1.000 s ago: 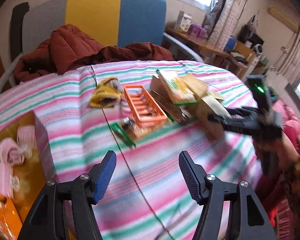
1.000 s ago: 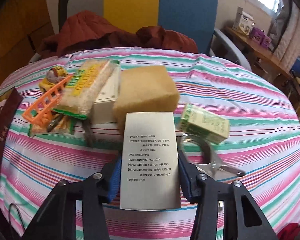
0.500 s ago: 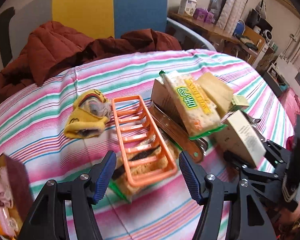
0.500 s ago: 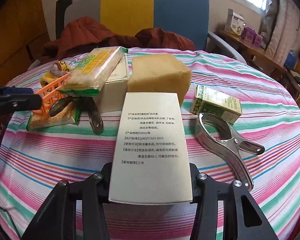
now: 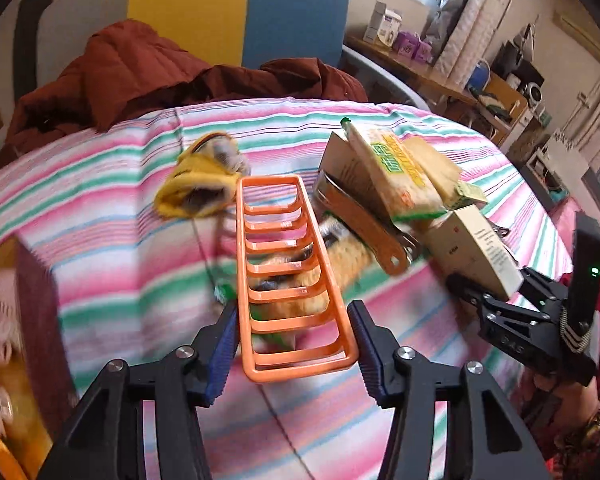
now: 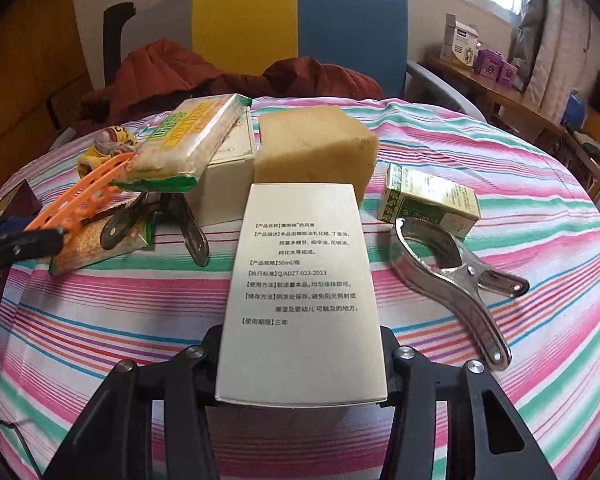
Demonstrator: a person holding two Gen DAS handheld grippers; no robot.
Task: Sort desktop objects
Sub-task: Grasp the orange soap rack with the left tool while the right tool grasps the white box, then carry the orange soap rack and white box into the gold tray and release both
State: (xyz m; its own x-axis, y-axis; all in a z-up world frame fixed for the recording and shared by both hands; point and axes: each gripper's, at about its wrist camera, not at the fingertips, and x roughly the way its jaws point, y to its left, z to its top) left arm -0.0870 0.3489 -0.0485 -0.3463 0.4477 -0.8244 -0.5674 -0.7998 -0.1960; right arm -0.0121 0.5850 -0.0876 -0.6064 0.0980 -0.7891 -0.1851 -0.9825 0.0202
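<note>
An orange plastic rack lies tilted on a snack packet on the striped tablecloth. My left gripper straddles the rack's near end. Its jaws are closing, with the blue pads close beside the rack's two sides and not visibly pressing. My right gripper is shut on a white printed box, held just above the cloth. The left wrist view has this gripper and box at the right.
Behind the rack sit a yellow sock, a cracker packet on a cream box, a sponge block, a green carton and a metal clamp. A dark red box stands at left. A chair with a red jacket is behind the table.
My left gripper came forward and down over the orange rack, and its jaws narrowed around the rack's near end. The right gripper kept the white box and settled a little lower.
</note>
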